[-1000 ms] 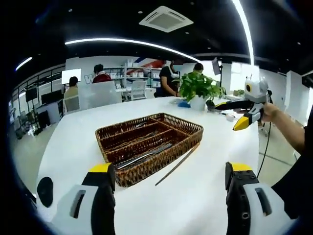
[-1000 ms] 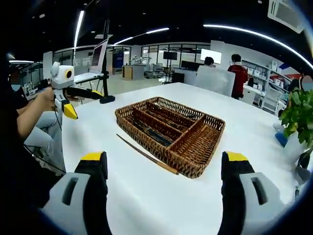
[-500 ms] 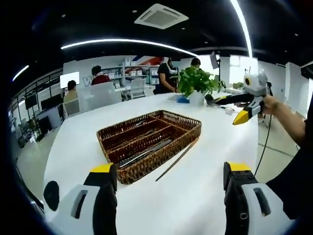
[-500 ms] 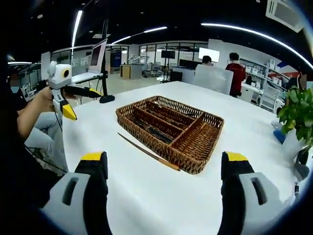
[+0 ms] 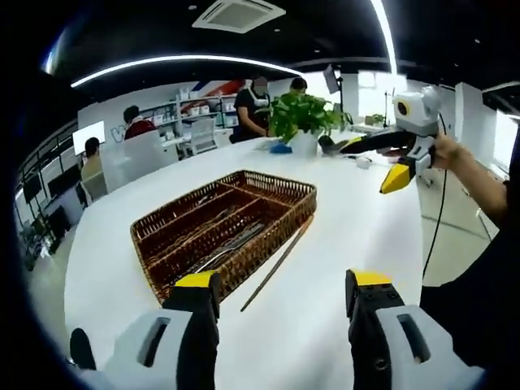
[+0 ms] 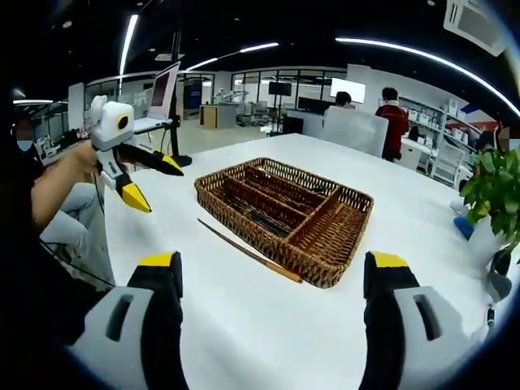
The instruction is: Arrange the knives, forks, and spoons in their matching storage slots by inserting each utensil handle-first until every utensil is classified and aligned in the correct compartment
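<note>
Since a second ago the left claw [image 6: 150,183] has swung in toward the wicker tray [image 6: 284,219] in the right gripper view, its yellow-tipped jaws now spread apart where they were folded back by the person's hand; in its own view its jaws stand a little closer together than before. Empty, it holds nothing.

On the white worktop [image 5: 341,244] the tray sits with its long slots running away from the left claw [image 5: 280,292], and dark utensils [image 5: 231,248] lie lengthwise in the nearer compartments; knives, forks or spoons, I cannot tell. Just beside the tray's right-hand wall lies a loose slim wooden-looking stick [image 5: 276,264], parallel to that wall, its near end pointing at the left claw's gap. It looks like a chopstick or a handle.

Right claw [image 5: 398,166] hovers high at the far right, jaws parted, empty, well apart from the stick. My judgement: the left one is nearer for the pick.

No legible writing anywhere.
</note>
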Tool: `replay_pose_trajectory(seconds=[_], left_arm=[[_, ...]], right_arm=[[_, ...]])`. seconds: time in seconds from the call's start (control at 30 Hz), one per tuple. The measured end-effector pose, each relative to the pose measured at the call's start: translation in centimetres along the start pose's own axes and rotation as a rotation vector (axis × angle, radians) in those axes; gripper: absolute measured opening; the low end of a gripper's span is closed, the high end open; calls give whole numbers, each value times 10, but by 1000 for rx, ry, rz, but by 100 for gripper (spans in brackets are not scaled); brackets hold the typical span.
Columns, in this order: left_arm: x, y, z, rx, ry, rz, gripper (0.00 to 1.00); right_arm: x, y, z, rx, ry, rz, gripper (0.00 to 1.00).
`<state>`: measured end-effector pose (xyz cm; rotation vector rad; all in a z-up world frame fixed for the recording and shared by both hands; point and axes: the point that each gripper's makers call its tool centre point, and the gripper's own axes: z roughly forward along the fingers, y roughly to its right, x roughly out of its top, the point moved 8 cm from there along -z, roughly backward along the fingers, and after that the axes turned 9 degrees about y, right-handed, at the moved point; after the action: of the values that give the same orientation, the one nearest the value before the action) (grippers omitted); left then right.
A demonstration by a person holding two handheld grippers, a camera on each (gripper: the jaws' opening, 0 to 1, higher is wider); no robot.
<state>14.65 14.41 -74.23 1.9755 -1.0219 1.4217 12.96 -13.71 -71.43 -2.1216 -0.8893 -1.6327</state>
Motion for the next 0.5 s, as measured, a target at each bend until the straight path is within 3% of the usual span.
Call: replay_pose_trajectory(seconds=[0.17, 0.4, 0.5], left_arm=[[-6, -5, 25, -65, -79, 46, 42], [-13, -14, 55, -114, -142, 65, 34], [-18, -17, 69, -147, -169, 46, 31]], right_arm=[[-3, -3, -1, 3, -16, -4, 92], [-8, -6, -1, 11, -36, -7, 90], [-7, -3, -3, -25, -17, -15, 84]])
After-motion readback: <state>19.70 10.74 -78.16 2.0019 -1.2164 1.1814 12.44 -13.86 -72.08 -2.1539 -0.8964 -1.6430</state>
